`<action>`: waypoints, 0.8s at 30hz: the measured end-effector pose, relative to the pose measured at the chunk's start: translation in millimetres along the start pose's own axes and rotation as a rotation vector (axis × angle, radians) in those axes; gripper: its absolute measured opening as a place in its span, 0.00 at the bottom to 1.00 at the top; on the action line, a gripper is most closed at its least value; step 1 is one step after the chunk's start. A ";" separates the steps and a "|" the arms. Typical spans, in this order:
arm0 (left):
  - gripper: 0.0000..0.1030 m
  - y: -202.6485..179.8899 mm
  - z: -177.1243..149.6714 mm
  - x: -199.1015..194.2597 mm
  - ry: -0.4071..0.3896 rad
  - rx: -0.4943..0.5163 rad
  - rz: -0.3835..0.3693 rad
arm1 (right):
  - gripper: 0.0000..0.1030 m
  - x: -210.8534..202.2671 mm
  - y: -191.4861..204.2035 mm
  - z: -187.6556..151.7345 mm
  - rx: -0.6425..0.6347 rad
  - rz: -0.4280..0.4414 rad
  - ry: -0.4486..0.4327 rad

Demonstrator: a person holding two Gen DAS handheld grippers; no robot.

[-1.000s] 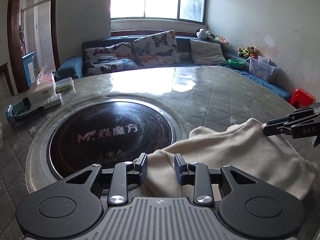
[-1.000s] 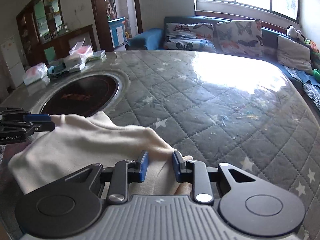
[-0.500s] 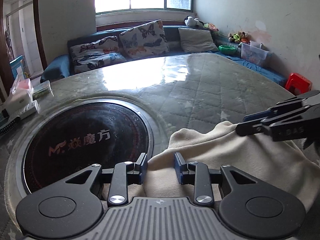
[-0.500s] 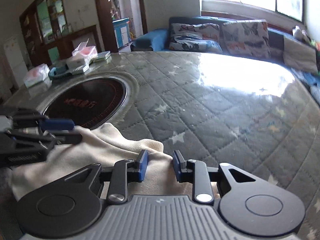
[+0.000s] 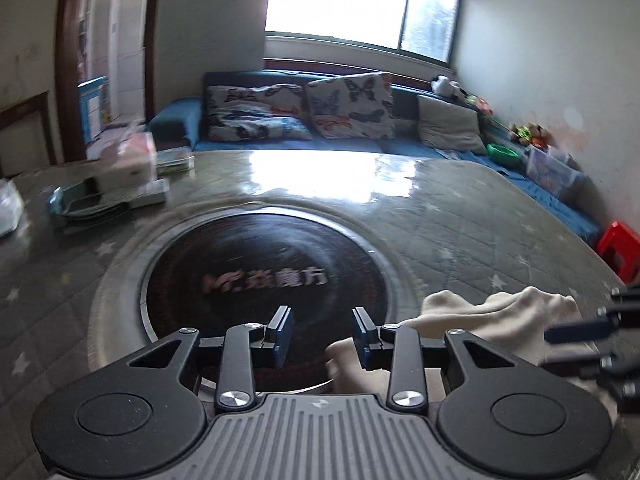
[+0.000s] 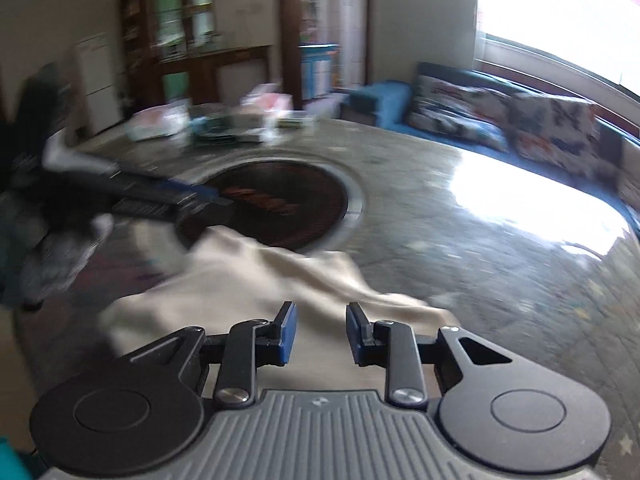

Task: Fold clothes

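The fingers of the left gripper (image 5: 322, 334) are parting with nothing between them; only the dark round hotplate (image 5: 260, 284) shows through the gap, and the cream garment (image 5: 492, 320) lies off beside its right finger, so I judge it has let that edge go to leave the fold lying. The right gripper (image 6: 317, 334) has its fingers at a narrow gap directly above the same cloth, which shows pale through the gap, but whether the pads pinch it I cannot tell through the blur. The garment sits bunched on the near part of the quilted, star-patterned desk (image 5: 460, 216), one edge lapping the hotplate's metal rim. It looks partly folded, not yet flat or squared. Boxes and packets (image 5: 116, 176) crowd the far left of the desk, well apart from the cloth, and a blue sofa with butterfly cushions (image 5: 344, 106) runs under the bright window.
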State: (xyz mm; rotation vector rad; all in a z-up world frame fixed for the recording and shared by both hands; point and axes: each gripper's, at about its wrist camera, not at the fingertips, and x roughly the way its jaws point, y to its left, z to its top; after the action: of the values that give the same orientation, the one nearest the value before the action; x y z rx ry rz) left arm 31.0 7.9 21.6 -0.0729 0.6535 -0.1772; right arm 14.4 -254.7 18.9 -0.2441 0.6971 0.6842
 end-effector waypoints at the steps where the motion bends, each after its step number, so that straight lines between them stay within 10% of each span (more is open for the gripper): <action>1: 0.39 4.6 -2.6 -3.8 0.003 -0.016 0.008 | 0.26 0.8 10.5 0.6 -0.024 0.022 0.005; 12: 0.49 31.3 -33.2 -35.0 0.035 -0.186 -0.002 | 0.33 22.8 112.5 -4.6 -0.304 0.199 0.055; 22: 0.62 24.9 -42.4 -29.0 0.111 -0.324 -0.109 | 0.32 42.8 141.7 -17.5 -0.421 0.134 0.060; 24: 0.63 24.2 -42.1 -25.3 0.124 -0.356 -0.119 | 0.19 42.2 142.1 -17.8 -0.417 0.132 0.058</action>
State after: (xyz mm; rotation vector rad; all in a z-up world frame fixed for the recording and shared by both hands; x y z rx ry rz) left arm -11.1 35.9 0.4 -0.4469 0.8002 -0.1796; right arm -63.6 -133.7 -20.4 -0.6064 0.6239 0.9504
